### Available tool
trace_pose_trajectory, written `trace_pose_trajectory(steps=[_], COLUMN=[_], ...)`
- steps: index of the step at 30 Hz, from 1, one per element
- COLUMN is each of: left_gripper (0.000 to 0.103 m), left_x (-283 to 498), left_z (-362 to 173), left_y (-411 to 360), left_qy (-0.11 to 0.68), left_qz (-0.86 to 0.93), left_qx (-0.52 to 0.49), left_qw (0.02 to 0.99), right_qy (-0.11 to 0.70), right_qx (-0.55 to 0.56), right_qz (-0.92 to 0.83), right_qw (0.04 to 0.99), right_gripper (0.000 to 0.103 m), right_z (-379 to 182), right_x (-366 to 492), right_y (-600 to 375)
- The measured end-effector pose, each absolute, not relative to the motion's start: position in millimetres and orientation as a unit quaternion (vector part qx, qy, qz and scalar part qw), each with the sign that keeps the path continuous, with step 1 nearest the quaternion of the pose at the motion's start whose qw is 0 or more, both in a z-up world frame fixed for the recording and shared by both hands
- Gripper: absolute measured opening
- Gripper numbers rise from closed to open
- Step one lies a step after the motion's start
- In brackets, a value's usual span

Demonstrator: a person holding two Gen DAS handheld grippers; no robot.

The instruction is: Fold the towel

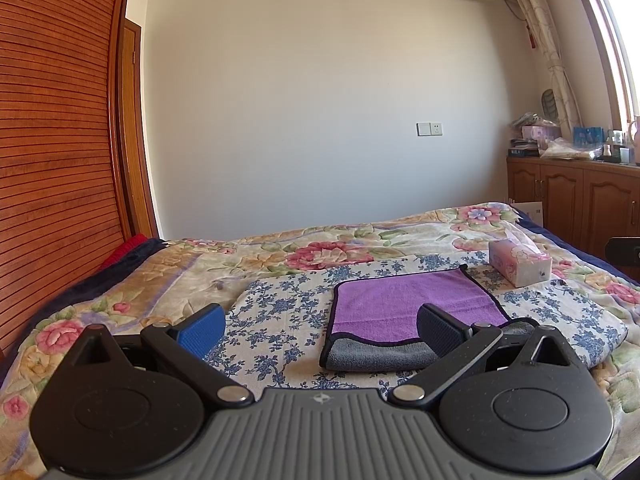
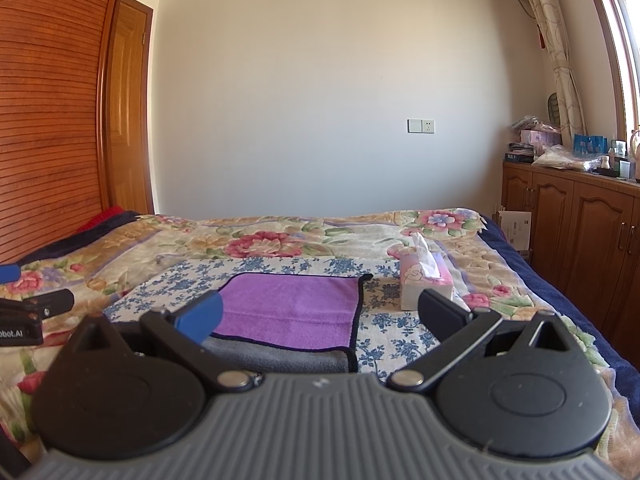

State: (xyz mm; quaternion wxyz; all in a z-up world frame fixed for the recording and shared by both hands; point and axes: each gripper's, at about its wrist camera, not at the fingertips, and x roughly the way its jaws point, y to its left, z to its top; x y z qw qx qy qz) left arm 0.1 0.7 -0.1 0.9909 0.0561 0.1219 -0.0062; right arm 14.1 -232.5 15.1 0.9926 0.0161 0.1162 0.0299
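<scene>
tissue box (image 2: 425, 282) sits just beside the folded towel (image 2: 292, 312); both grippers' jaws spread apart, holding nothing.

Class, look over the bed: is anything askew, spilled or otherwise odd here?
Nothing is spilled or damaged. The purple towel lies folded unevenly, its grey underside sticking out along the near edge. Both grippers are open and apart from it.

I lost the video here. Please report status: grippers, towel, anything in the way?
Left gripper open, right gripper open, both empty. Purple towel folded once on the bed, grey underside showing at near edge. Tissue box beside its right edge, apart.
</scene>
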Motion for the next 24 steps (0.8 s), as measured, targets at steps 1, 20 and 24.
trace_pose_trajectory(steps=[1,20,24], left_gripper=[0.103,0.103,0.103], left_x=[0.2,12.8,16.0], left_z=[-0.1,-6.4,-8.1], left_y=[1.2,-3.4,-4.7], left_qy=[0.122,0.151,0.158], left_qz=[-0.006,-0.018,-0.020], left_qx=[0.056,0.073,0.074], left_qw=[0.991,0.986,0.984], right_qy=[0.117,0.142,0.146], right_qx=[0.016,0.013,0.012], right_qz=[0.030,0.036,0.037], right_qw=[0.993,0.989,0.989], right_gripper=[0.103,0.103,0.103], right_z=[14.9,9.3,8.7], right_x=[14.2,25.9,28.8], right_y=[-232.4,-225.3,-222.7])
